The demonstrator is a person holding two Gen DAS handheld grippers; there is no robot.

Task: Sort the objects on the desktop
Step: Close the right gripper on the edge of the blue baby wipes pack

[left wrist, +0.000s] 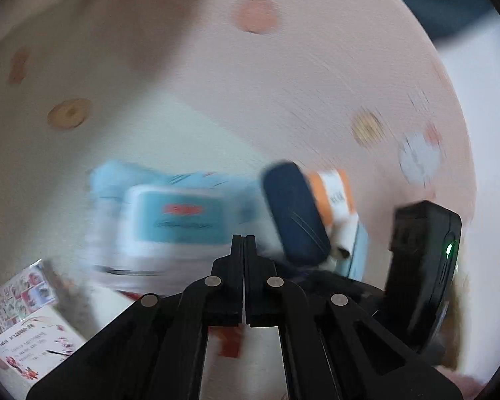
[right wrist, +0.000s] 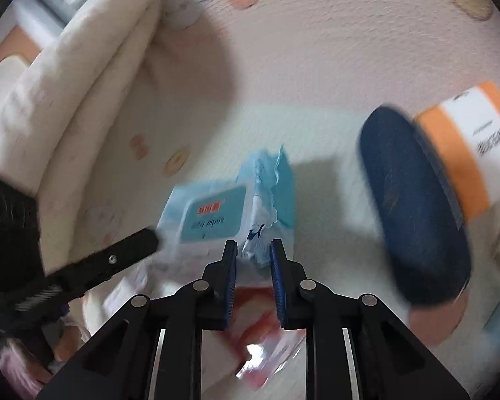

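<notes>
Both views are motion-blurred. A light blue wet-wipes pack (left wrist: 180, 220) lies on the cream patterned cloth, and also shows in the right wrist view (right wrist: 213, 216). A dark navy oval case (left wrist: 295, 211) lies to its right, seen also in the right wrist view (right wrist: 413, 206), against an orange-and-white box (left wrist: 333, 193) (right wrist: 466, 146). My left gripper (left wrist: 243, 243) is shut and empty just before the pack. My right gripper (right wrist: 253, 250) is open, its blue pads on either side of the pack's crumpled near end, with a red-and-clear packet (right wrist: 266, 343) below it.
A printed card box (left wrist: 23, 323) lies at the lower left of the left wrist view. The other gripper's black body stands at the right (left wrist: 423, 276) and enters the right wrist view from the left (right wrist: 83, 266). A folded cream blanket (right wrist: 66, 106) lies at the upper left.
</notes>
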